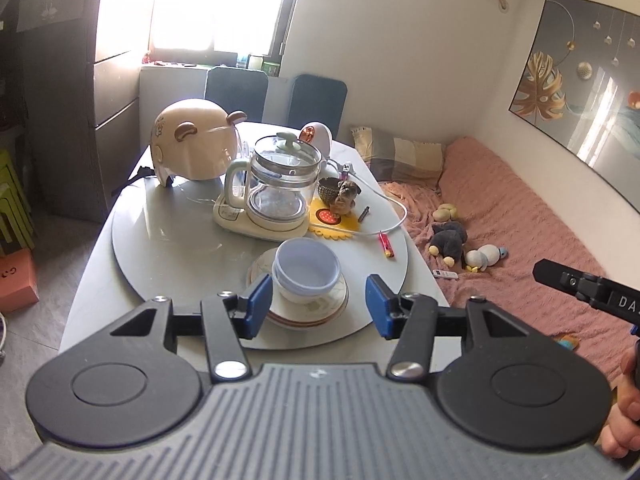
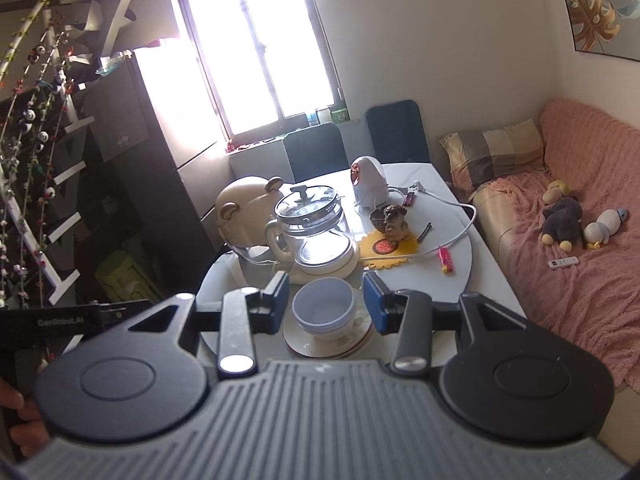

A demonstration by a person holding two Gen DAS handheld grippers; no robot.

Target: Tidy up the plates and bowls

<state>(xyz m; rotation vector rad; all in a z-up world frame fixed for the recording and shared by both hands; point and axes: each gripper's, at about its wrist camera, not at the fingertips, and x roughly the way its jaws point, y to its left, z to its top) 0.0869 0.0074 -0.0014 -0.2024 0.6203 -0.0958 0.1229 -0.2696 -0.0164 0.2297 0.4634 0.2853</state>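
Nested pale-blue bowls [image 1: 306, 270] upright on stacked cream plates [image 1: 320, 308], near turntable edge

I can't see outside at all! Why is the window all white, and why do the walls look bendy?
Left wrist view: the window is blown out by daylight, washing haze over the cabinet beside it. Right wrist view: the window is also overexposed, and glare shines through the glass kettle. Both views: the fisheye lens bends straight edges, like the picture frame.
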